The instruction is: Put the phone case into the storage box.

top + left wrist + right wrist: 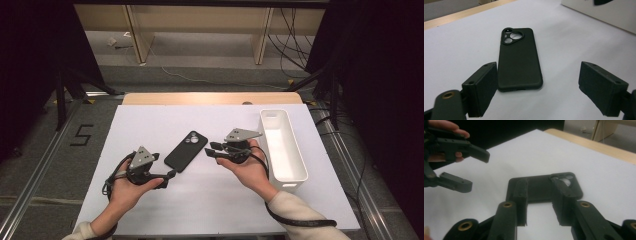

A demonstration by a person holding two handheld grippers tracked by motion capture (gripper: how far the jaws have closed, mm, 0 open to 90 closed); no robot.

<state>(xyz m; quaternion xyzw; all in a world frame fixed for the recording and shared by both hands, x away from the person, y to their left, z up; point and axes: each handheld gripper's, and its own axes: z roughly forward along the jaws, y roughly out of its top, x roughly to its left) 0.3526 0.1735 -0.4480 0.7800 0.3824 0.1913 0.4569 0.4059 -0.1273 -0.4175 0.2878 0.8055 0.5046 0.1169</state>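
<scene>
High view: phone case (186, 150) lies loose; left gripper (167, 178) and right gripper (211, 149) flank it, fingers spread, nothing pinched. Next, grab it.

A single sign can be read: the numeral "5" (81, 135), marked in black on the grey floor (60, 165) to the left of the bench (150, 115), as seen in the high view. No lettering, brand or label can be made out on the phone case (186, 150), on the white bin (282, 145), or on the tongs in either gripper view.
</scene>
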